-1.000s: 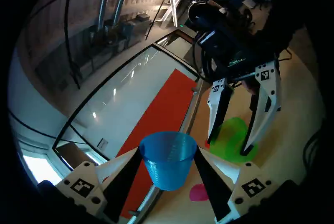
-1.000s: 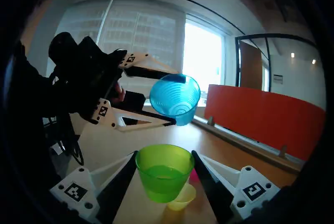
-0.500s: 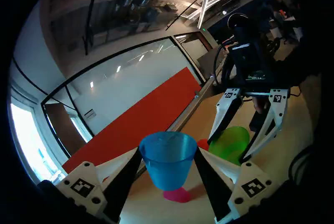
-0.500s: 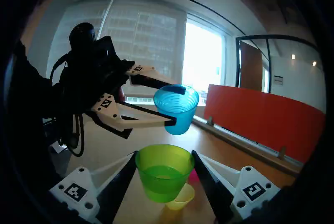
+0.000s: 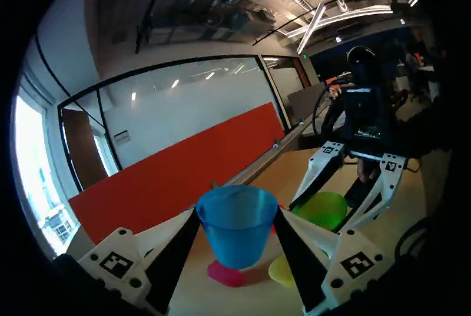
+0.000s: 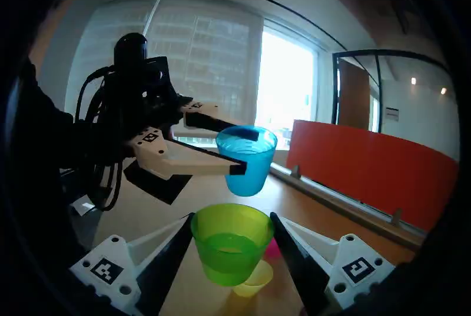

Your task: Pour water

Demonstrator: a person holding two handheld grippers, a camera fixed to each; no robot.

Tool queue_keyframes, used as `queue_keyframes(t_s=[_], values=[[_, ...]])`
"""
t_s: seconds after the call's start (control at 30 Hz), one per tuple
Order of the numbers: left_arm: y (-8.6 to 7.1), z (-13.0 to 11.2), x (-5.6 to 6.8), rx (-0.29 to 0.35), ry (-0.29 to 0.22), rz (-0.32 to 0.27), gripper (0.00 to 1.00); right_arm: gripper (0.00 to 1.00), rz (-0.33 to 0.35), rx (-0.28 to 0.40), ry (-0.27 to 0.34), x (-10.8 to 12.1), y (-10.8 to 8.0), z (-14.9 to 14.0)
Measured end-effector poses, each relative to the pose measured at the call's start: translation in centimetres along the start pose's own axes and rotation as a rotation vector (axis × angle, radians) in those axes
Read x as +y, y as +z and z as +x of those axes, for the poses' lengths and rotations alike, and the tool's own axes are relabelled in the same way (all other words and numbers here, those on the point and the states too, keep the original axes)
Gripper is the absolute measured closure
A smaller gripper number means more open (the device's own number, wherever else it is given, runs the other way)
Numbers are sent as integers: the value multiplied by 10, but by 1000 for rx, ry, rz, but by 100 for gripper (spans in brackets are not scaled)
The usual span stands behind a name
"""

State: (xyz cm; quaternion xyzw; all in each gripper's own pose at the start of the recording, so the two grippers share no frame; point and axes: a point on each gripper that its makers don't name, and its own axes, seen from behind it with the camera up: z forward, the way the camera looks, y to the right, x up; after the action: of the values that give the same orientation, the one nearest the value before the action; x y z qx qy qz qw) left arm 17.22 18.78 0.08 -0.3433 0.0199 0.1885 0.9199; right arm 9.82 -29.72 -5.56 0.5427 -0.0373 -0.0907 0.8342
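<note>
1. The left gripper (image 5: 236, 217) is held roughly level, and its two fingers are pressed against the sides of a translucent blue plastic cup (image 5: 236, 230).
2. In the right gripper view, this gripper is seen reaching in from the left, with the blue cup kept upright and its mouth facing up.
3. The right gripper (image 6: 232, 219) is likewise held level, with its fingers clamped on a translucent green plastic cup (image 6: 232, 257).
4. The green cup is kept upright, and liquid is seen partway up inside it.
5. The blue cup is placed beyond the green cup and higher than it, and the two are apart.
6. In the left gripper view, the right gripper and the green cup are seen farther off on the right, above a pale wooden counter (image 5: 253, 299).
7. A small pink plastic cup (image 5: 226, 273) and a small yellow plastic cup (image 5: 281, 270) are found on the counter, under and just past the blue cup.
8. The far edge of the counter is bounded by a long orange-red partition panel (image 5: 176, 180), with glass walls behind it.
</note>
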Motion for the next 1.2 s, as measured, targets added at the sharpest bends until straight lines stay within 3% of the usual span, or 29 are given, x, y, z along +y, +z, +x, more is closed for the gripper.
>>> queue_keyframes(t_s=[0.37, 0.47, 0.8, 1.2], values=[[-6, -7, 7, -3, -234, -56, 14, 5, 1, -7, -5, 0, -2, 3], [-6, -8, 5, 3, -277, -59, 14, 5, 1, -10, -5, 1, -3, 2], [-9, -21, 2, -19, -290, -65, 14, 5, 3, -32, 1, 2, -5, -1], [-11, -57, 3, -96, -288, -78, 14, 5, 13, -105, 11, 5, -7, -21]])
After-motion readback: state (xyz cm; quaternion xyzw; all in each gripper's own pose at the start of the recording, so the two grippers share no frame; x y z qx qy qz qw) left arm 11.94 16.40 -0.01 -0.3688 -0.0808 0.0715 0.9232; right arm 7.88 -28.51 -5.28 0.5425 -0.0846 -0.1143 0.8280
